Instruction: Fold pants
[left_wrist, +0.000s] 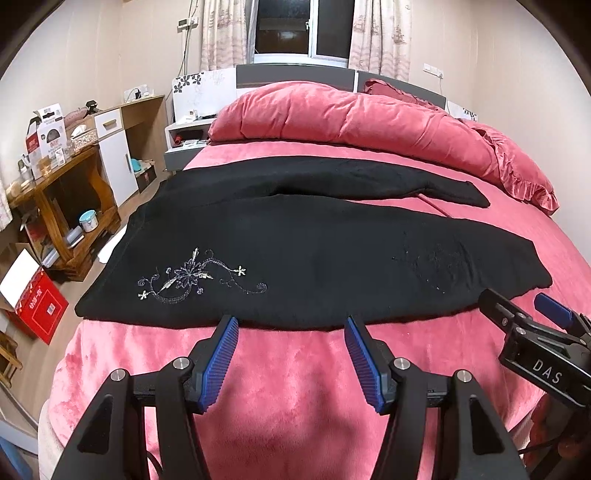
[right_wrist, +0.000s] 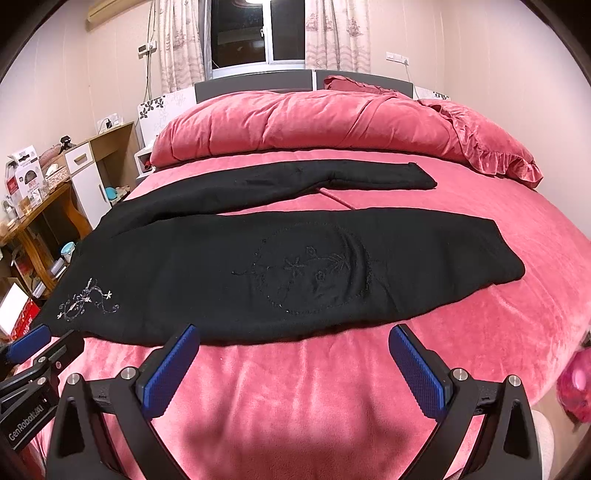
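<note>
While the black knit pants with silver floral embroidery (left_wrist: 295, 251) lie spread flat across the pink plush bed (left_wrist: 295, 369), legs parted in a V, folding seems not yet begun. Both the left claw (left_wrist: 291, 328) and right claw (right_wrist: 294, 338) hover wide apart, empty, just short of the near edge. Next likely comes pinching that soft, thick hem and carrying it over the far leg.

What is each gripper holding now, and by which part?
Nothing is held. The left gripper and the right gripper are both open, just short of the near edge of the black pants, which lie spread flat on the pink bed.
</note>
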